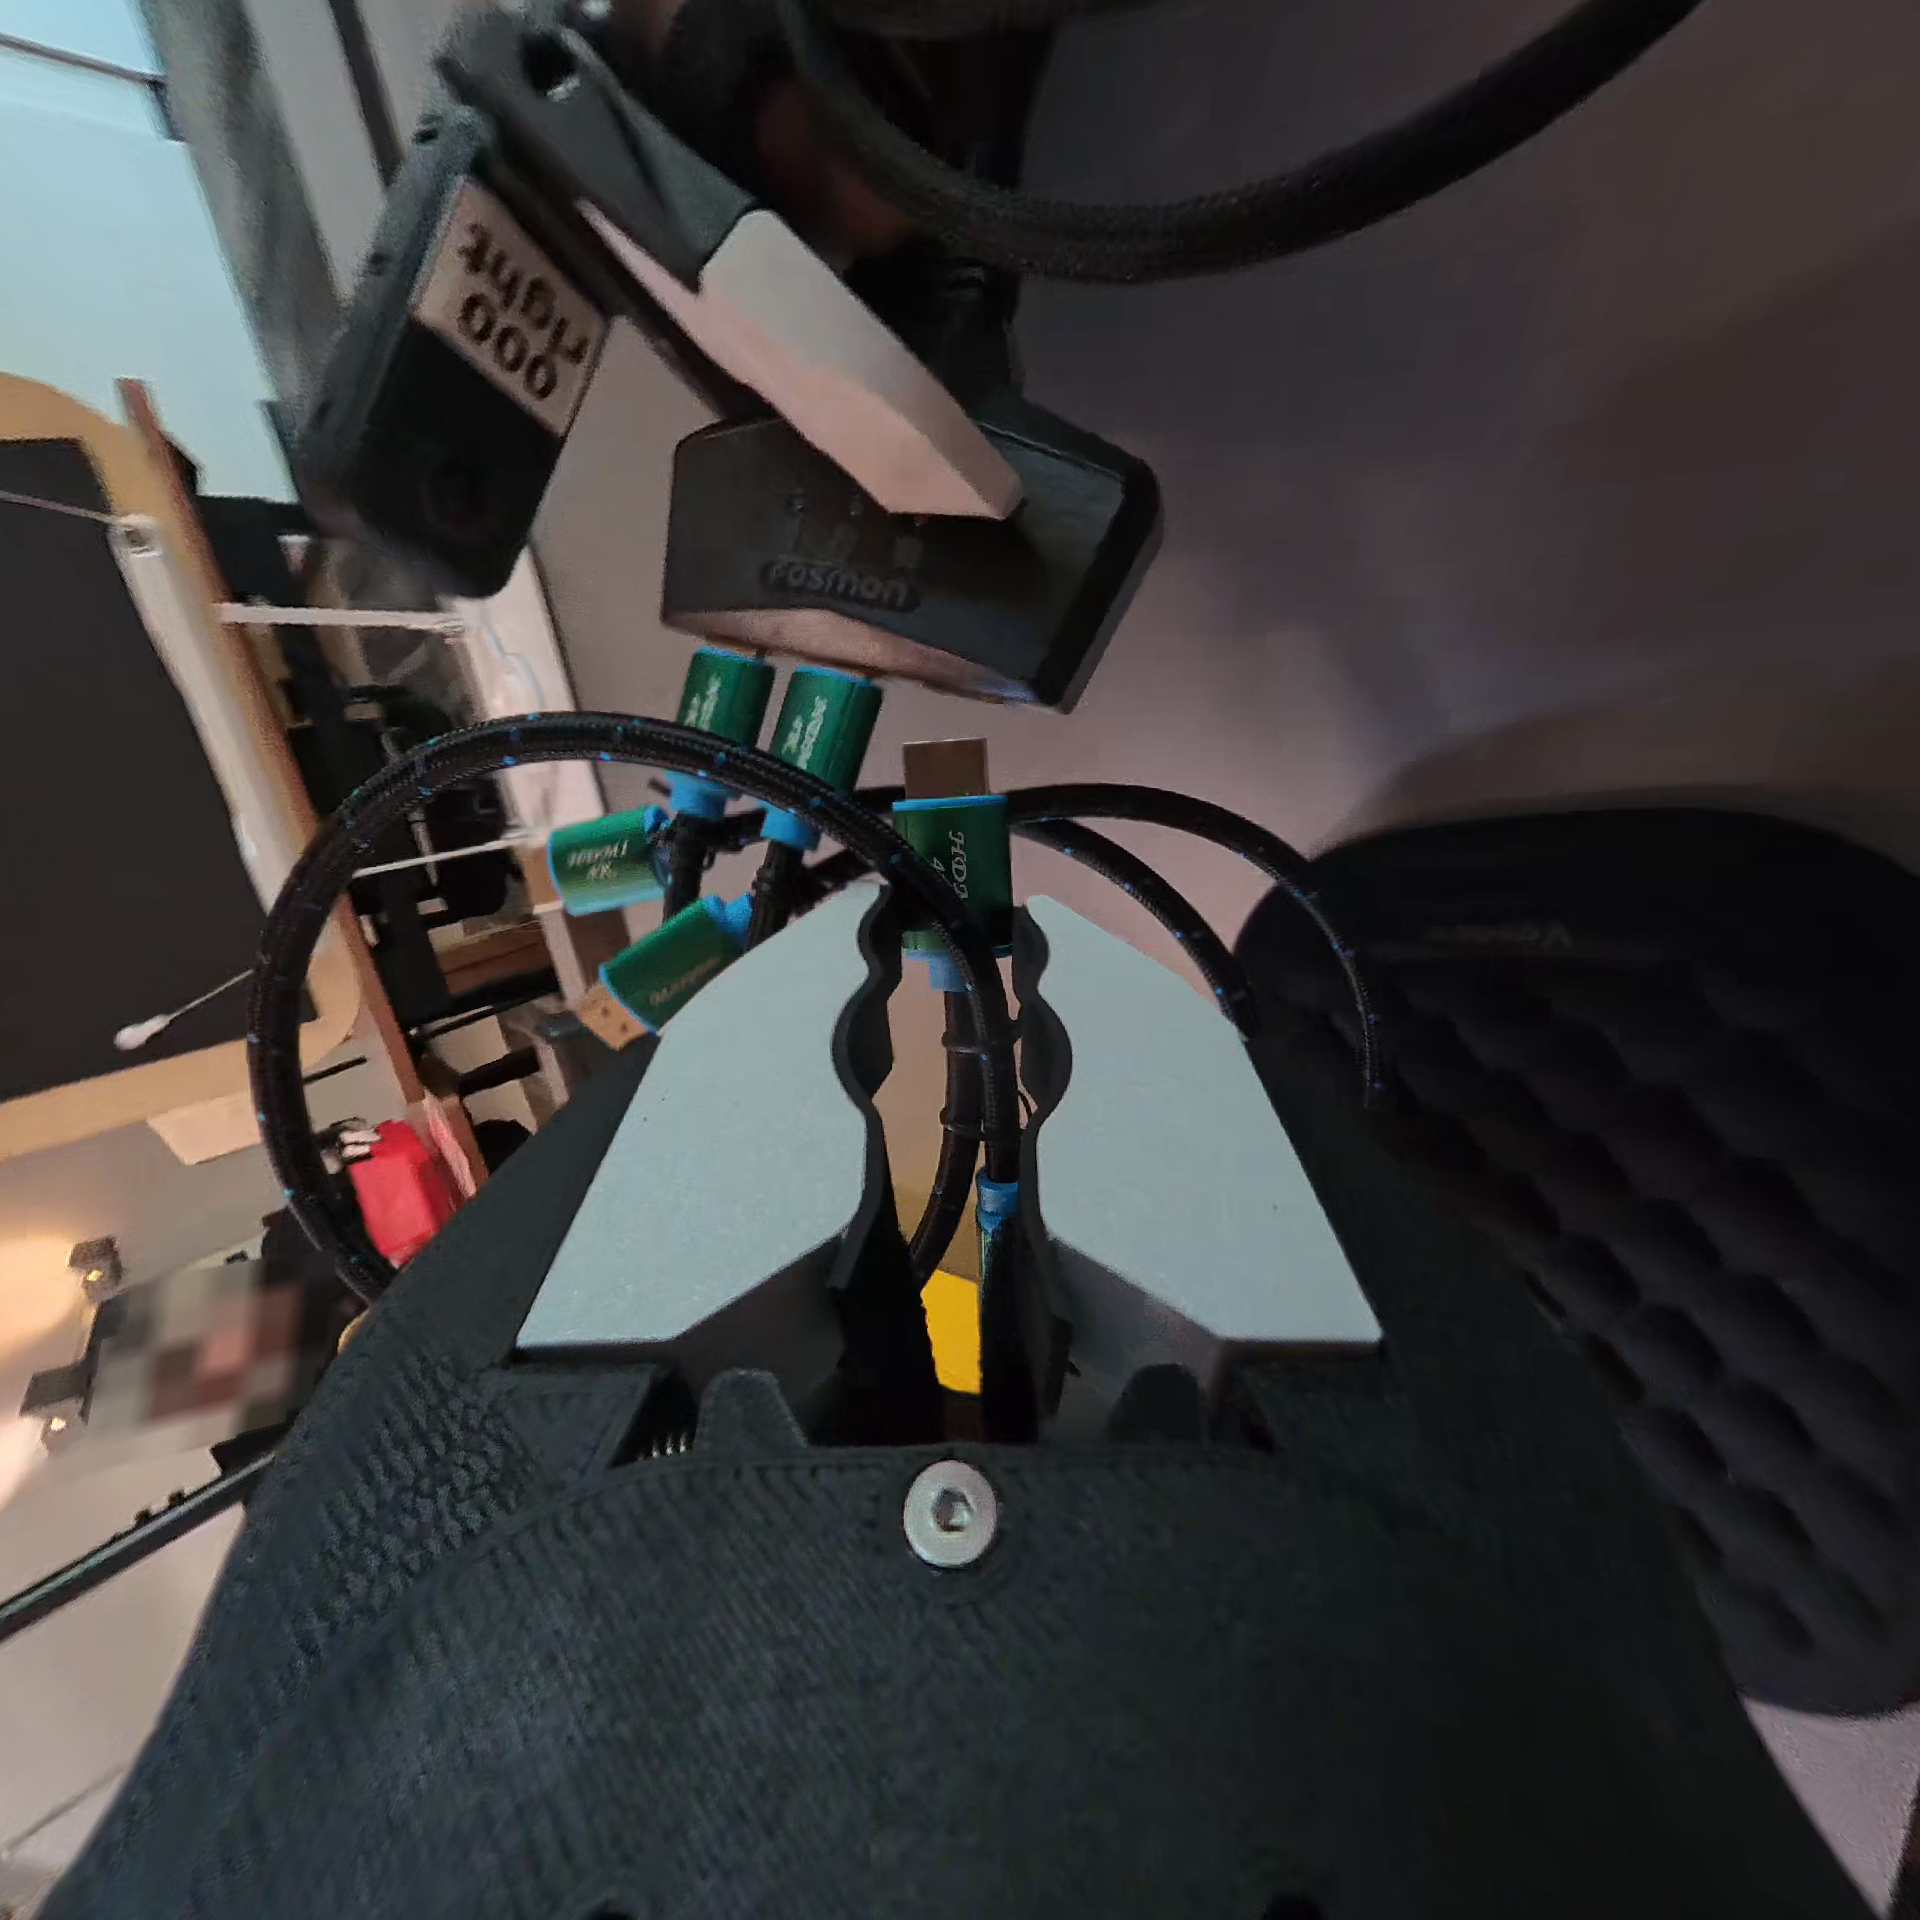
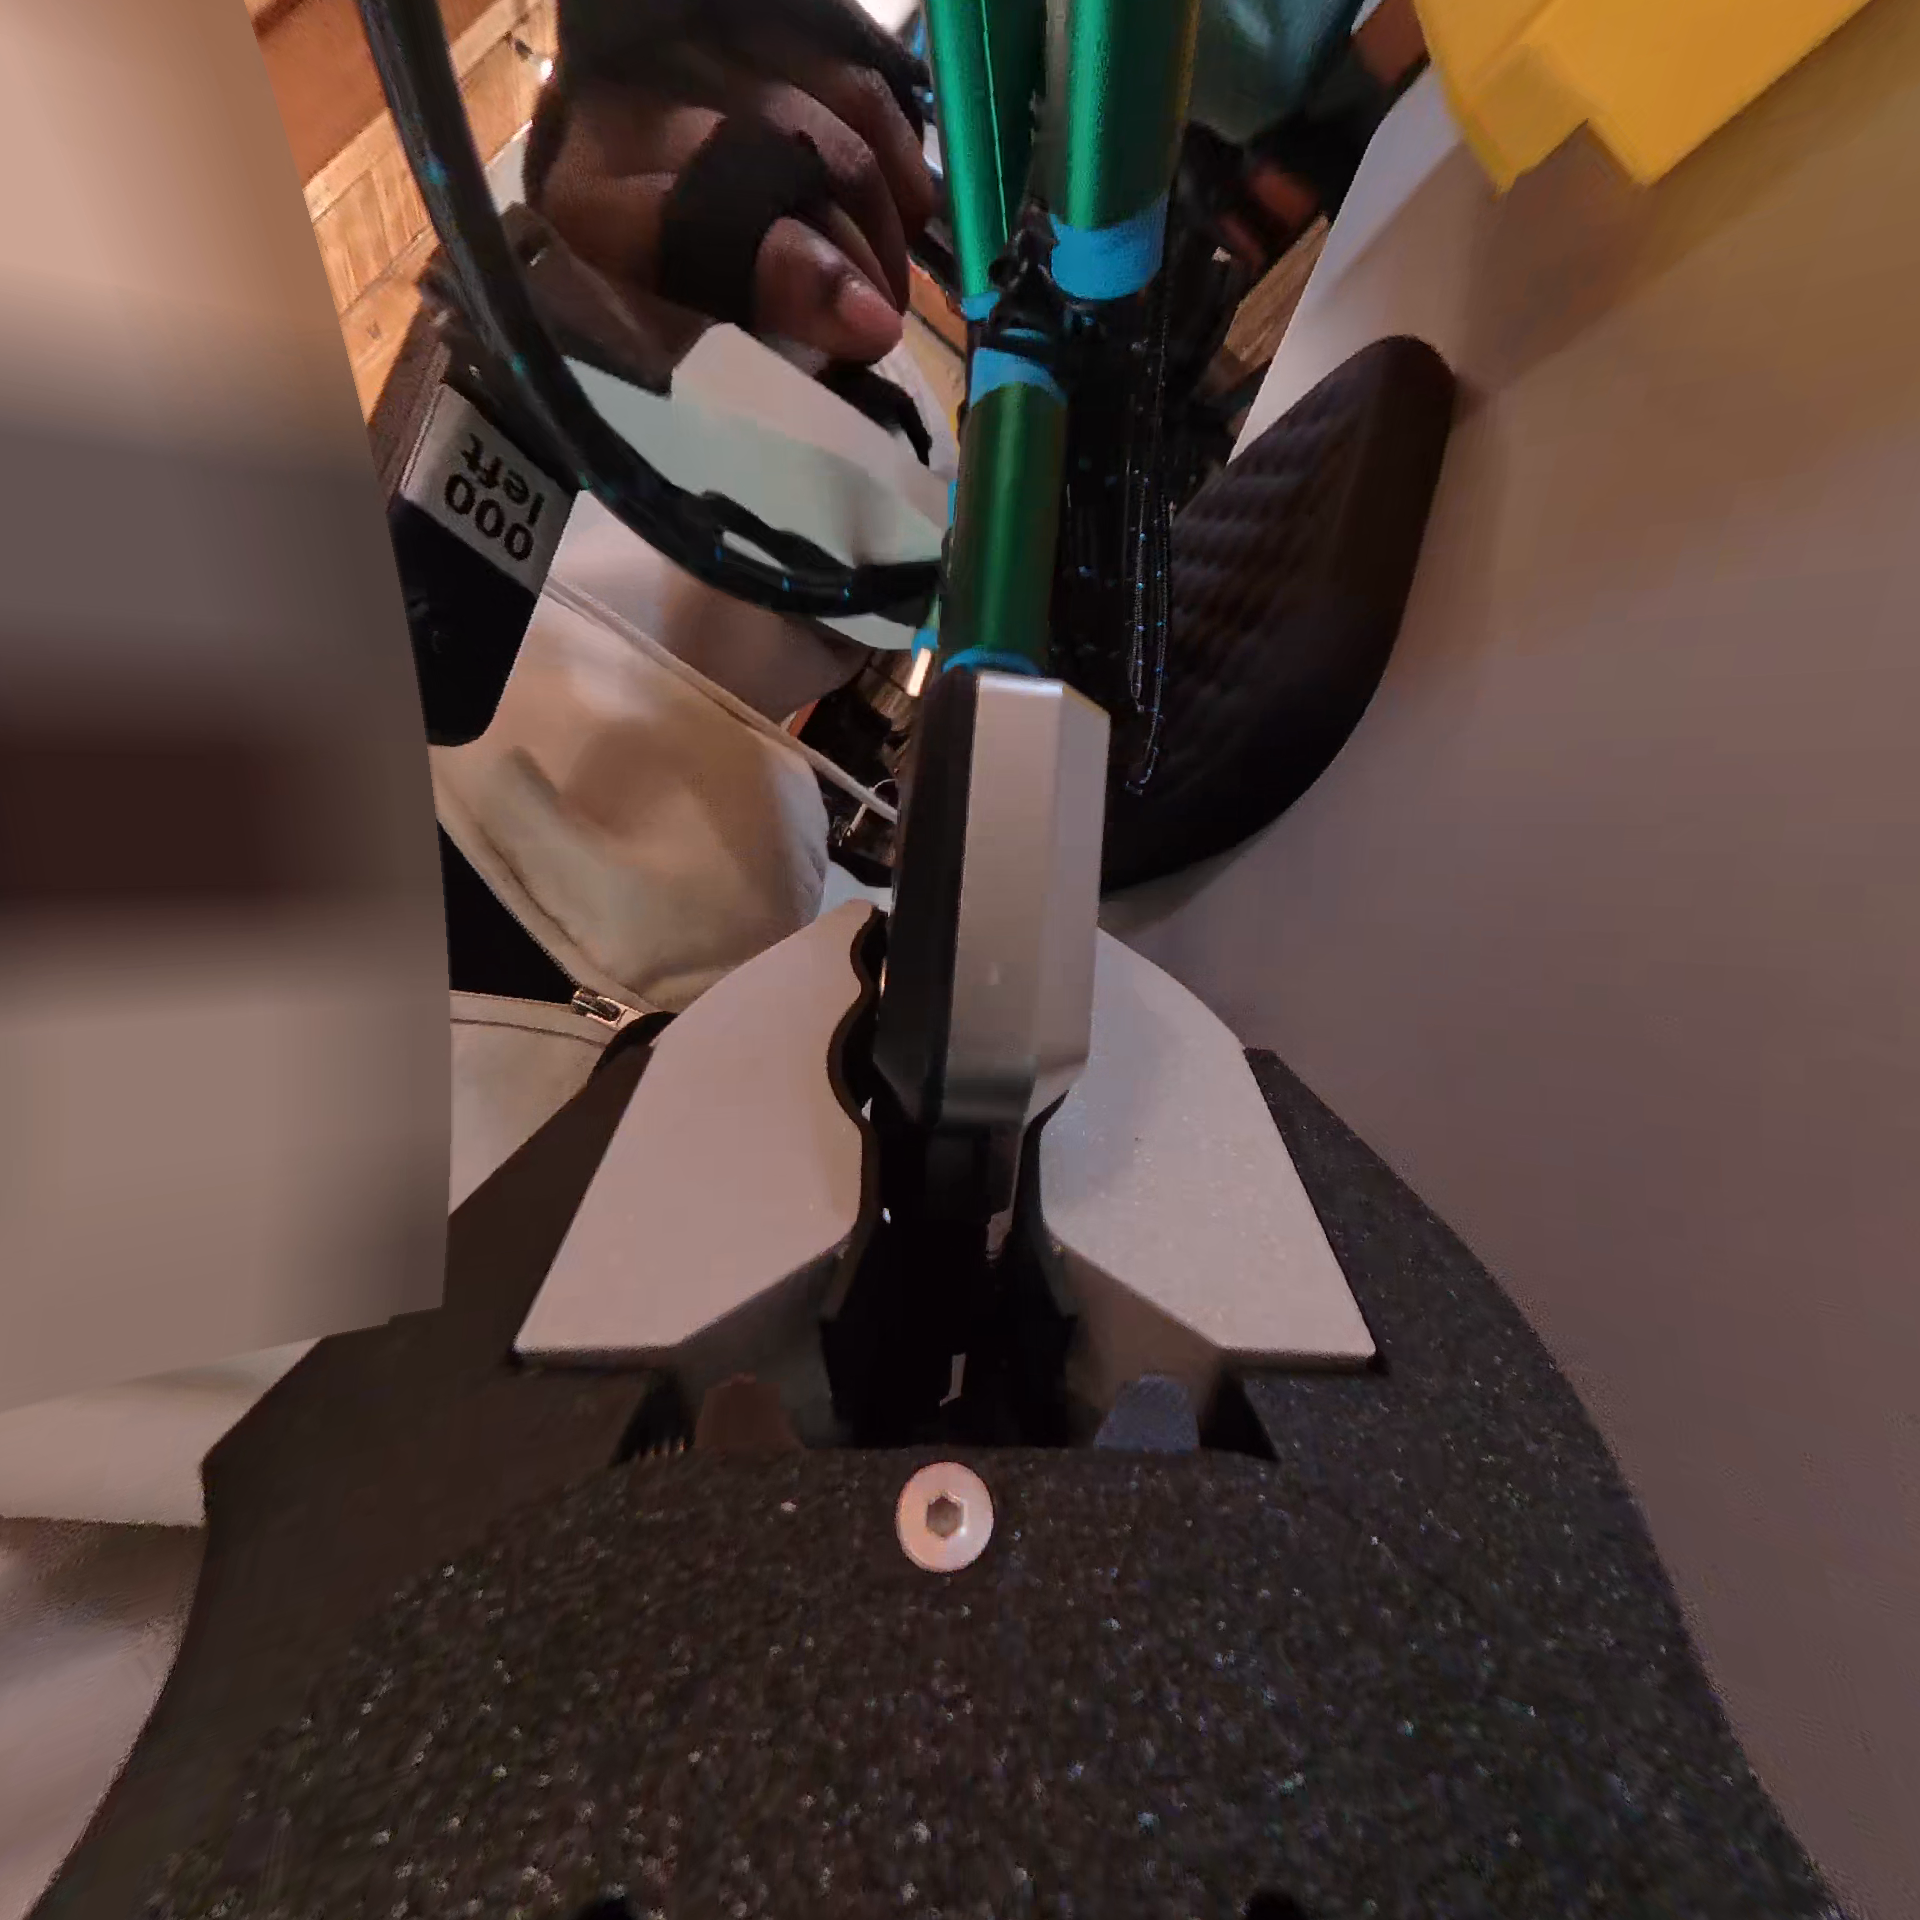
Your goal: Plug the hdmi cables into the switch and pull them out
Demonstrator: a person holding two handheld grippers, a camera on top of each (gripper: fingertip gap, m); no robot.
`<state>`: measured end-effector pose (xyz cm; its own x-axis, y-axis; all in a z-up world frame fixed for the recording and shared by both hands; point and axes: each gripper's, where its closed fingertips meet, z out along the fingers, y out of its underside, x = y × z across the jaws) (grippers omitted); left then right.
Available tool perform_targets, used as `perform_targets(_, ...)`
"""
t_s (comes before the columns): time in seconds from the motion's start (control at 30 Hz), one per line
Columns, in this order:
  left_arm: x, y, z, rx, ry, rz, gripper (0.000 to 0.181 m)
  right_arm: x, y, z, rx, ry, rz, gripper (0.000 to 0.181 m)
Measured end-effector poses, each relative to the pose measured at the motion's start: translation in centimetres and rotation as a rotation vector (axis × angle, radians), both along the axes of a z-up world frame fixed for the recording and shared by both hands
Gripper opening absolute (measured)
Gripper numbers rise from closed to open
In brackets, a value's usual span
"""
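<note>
In the left wrist view my left gripper is shut on a green HDMI plug. Its bare metal tip points at the black switch and stands just short of it. Two more green plugs sit in the switch's ports. My right gripper is shut on the switch, seen edge-on, with a green plug at its far end. The right gripper's finger lies over the switch from above.
Two loose green plugs dangle on black braided cables at the left. A black dimpled pad lies to the right. A person's hand holds the left gripper. A yellow object is at the top right.
</note>
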<state>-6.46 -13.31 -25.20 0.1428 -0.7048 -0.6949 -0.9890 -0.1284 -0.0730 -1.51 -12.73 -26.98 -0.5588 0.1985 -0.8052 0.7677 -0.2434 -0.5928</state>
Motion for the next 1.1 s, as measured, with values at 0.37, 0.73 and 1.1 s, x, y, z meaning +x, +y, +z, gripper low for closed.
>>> perform_targets(0.37,0.3,-0.8,-1.6,-0.185,0.006,-0.032,0.021,0.3,-1.1,-0.6,0.088,-0.079,0.093,0.023)
perform_targets(0.73,0.7,-0.8,-0.9,-0.266,-0.093,-0.070,0.020,0.4,-1.2,-0.8,0.170,-0.076,0.126,0.023)
perform_targets(1.1,1.8,-1.0,-1.5,-0.321,-0.098,-0.160,0.020,0.6,-1.3,-1.0,0.117,-0.064,0.119,0.022)
